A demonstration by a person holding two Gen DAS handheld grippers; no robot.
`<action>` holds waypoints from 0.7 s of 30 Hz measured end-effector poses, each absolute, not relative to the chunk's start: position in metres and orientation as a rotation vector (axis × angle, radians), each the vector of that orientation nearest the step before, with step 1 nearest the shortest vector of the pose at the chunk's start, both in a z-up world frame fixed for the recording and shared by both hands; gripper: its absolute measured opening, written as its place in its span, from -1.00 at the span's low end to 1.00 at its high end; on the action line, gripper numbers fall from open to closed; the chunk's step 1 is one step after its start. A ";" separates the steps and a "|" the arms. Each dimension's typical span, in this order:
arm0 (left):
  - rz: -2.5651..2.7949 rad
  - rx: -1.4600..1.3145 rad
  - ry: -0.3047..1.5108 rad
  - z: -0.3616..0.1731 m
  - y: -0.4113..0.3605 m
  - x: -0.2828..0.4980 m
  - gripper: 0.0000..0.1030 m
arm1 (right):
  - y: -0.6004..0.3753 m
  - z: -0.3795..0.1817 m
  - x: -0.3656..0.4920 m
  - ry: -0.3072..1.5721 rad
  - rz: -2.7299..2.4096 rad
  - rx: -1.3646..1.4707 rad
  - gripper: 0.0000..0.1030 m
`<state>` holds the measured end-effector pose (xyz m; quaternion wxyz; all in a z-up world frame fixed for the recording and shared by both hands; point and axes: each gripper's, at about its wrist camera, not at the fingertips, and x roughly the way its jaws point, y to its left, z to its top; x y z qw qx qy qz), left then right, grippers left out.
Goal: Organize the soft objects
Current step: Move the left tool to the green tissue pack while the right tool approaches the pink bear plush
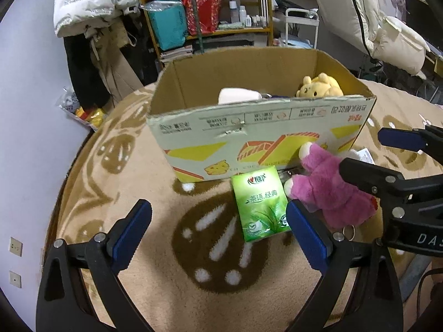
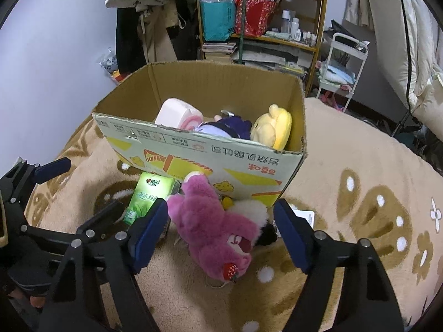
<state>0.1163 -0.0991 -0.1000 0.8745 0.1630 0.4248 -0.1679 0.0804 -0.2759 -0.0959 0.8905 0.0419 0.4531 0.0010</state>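
A pink plush bear (image 2: 213,229) lies on the patterned blanket in front of an open cardboard box (image 2: 210,155); it also shows in the left wrist view (image 1: 329,191). My right gripper (image 2: 221,221) is open, its fingers on either side of the bear. A green tissue pack (image 1: 260,202) lies left of the bear, also in the right wrist view (image 2: 149,196). My left gripper (image 1: 218,221) is open just before the pack, empty. The box (image 1: 249,127) holds a yellow plush (image 2: 274,127), a pink-white roll plush (image 2: 177,113) and a purple-dressed doll (image 2: 224,127).
A white and black plush (image 2: 254,213) lies under the bear beside the box. A white card (image 2: 304,217) lies right of it. The beige blanket (image 2: 360,193) with brown paw prints stretches right. Shelves (image 2: 263,13), hung coats and a white cart stand behind.
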 end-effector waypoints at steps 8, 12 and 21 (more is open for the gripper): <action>-0.412 0.329 0.948 -0.118 -0.105 0.125 0.88 | -0.272 -0.112 0.094 1.000 0.026 0.094 0.60; -0.447 0.346 0.971 -0.128 -0.111 0.128 0.88 | -0.270 -0.119 0.099 1.026 0.041 0.097 0.60; -0.466 0.344 1.017 -0.141 -0.114 0.132 0.88 | -0.265 -0.135 0.108 1.073 0.058 0.086 0.60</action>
